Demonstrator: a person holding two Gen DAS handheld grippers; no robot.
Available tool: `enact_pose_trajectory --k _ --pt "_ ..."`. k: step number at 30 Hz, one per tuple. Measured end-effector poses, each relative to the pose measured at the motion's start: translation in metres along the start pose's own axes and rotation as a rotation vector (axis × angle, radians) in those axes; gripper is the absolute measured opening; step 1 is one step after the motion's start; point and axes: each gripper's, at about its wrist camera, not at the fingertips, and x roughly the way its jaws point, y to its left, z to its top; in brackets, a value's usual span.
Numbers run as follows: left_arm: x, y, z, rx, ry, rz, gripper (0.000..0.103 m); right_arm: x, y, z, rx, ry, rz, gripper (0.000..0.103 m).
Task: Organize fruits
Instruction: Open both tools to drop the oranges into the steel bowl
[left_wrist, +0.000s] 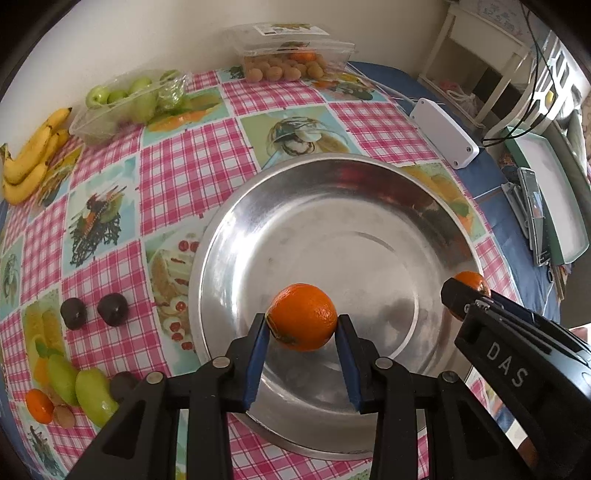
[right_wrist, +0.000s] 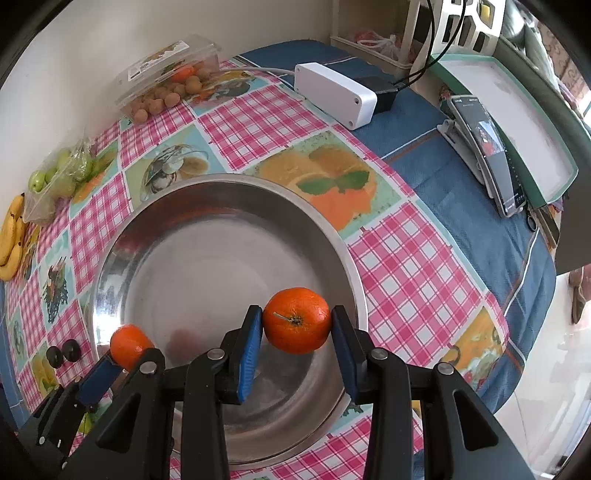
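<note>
A big steel bowl (left_wrist: 436, 206) (right_wrist: 110, 258) stands on the checked tablecloth with nothing lying in it. My left gripper (left_wrist: 301, 326) is shut on an orange (left_wrist: 301, 315) and holds it above the bowl's near side. My right gripper (right_wrist: 297, 321) is shut on a second orange (right_wrist: 297, 321) with a green stem mark, also over the bowl. In the left wrist view the right gripper (left_wrist: 465, 295) and its orange (left_wrist: 472, 280) show at the bowl's right rim. From the right wrist camera the left gripper's orange (right_wrist: 129, 343) shows at the lower left.
Bananas (left_wrist: 29, 162), a tray of green apples (left_wrist: 122, 99) and a clear box of small brown fruits (left_wrist: 288, 59) line the far side by the wall. Dark plums (left_wrist: 92, 312), green mangoes (left_wrist: 77, 387) and another orange (left_wrist: 38, 406) lie left. A white box (right_wrist: 334, 94) and a phone (right_wrist: 487, 155) sit right.
</note>
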Motion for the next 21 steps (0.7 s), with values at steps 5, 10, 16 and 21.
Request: enact_pose_trajectory --k 5,10,16,21 --pt "-0.002 0.004 -0.001 -0.015 -0.006 0.003 0.05 -0.001 0.002 -0.001 -0.004 -0.007 0.001 0.051" --pt "-0.008 0.007 -0.002 -0.022 -0.01 0.009 0.061 -0.002 0.003 -0.001 -0.015 -0.011 0.015 0.059" --pt "-0.022 0.016 -0.005 -0.021 -0.027 0.052 0.073 -0.009 0.004 -0.001 -0.022 -0.042 0.018 0.072" --pt "-0.028 0.037 -0.01 -0.052 -0.026 0.096 0.078 -0.013 0.005 0.0 -0.027 -0.052 0.02 0.08"
